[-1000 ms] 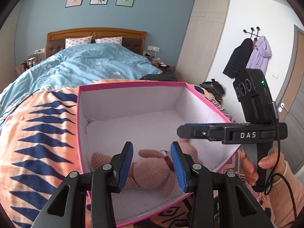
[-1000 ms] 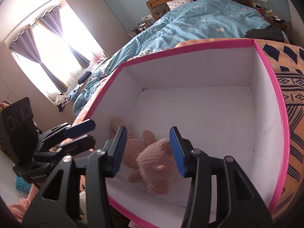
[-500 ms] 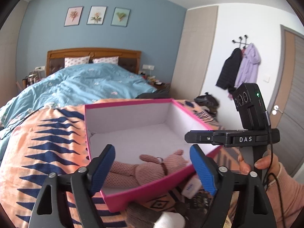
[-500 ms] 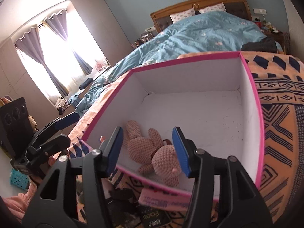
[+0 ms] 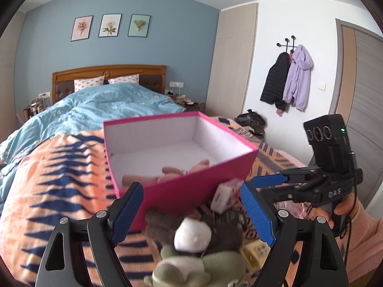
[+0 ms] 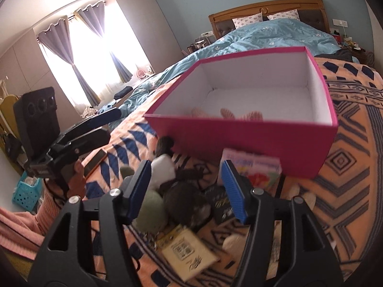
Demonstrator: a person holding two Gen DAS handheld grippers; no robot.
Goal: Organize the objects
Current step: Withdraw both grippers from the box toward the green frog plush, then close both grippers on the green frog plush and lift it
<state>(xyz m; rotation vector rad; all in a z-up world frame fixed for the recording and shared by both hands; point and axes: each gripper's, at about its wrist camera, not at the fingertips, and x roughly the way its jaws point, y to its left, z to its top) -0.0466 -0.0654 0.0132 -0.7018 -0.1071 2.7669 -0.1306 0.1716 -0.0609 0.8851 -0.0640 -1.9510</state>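
On a patterned orange blanket (image 5: pixel 59 179), a pink box (image 5: pixel 191 189) holds a knitted bear (image 5: pixel 167 174). The remaining clutter (image 6: pixel 184 198) lies below both grippers, nearer them than the box. The left gripper (image 5: pixel 191 212) stands wide and empty; the right gripper (image 6: pixel 186 186) is opening, gripping nothing.

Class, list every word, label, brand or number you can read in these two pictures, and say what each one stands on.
"DAS": on the black body of the right gripper, seen from the left wrist view; blurred, so partly a guess.
Pink tissue pack: printing too blurred to read.
Yellow card: a square code and print, unreadable.
Black booklet: lettering too blurred.
Three framed flower pictures: no text visible.
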